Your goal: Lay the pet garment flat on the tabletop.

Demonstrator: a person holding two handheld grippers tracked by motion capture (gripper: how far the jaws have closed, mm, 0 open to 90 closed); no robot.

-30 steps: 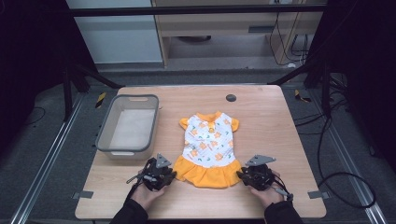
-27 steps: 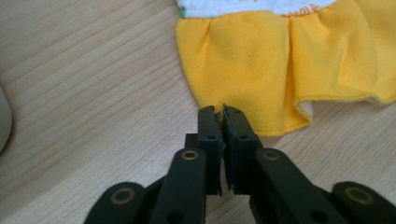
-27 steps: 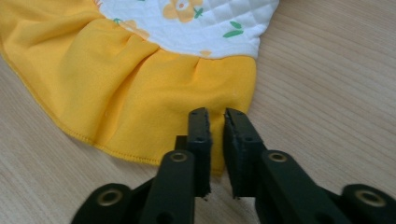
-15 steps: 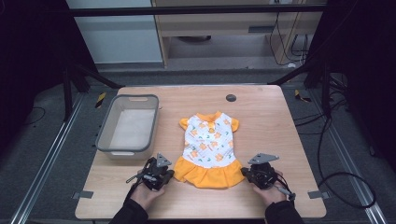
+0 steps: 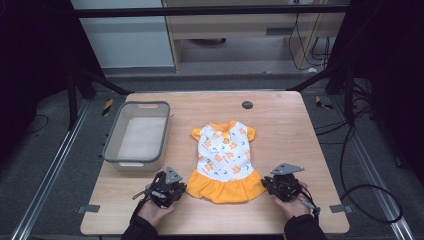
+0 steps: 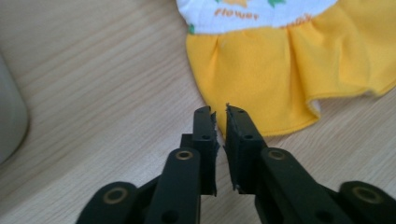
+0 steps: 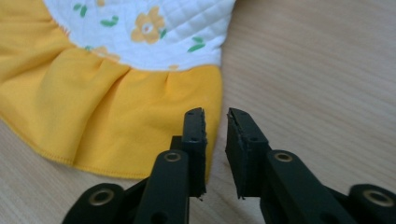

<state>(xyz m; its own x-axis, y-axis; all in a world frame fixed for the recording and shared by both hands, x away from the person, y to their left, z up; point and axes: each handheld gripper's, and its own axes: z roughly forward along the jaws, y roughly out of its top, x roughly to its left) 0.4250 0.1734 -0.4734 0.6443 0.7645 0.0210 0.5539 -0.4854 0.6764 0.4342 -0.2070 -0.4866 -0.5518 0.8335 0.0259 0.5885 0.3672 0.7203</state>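
Note:
A small dress lies flat in the middle of the wooden table, with a white flowered top and a yellow ruffled skirt toward the near edge. My left gripper rests at the skirt's left corner. In the left gripper view, the gripper hovers at the hem with a narrow gap and nothing between the jaws. My right gripper sits just off the skirt's right corner. In the right gripper view, the gripper is open a little wider, straddling the skirt's side edge above it.
A grey plastic bin stands at the left of the table, its curved side close to the left gripper. A small black round disc is set into the table's far side. Bare wood stretches to the right of the dress.
The right gripper has drifted slightly to the right, away from the skirt's corner. The left gripper and the dress have stayed put.

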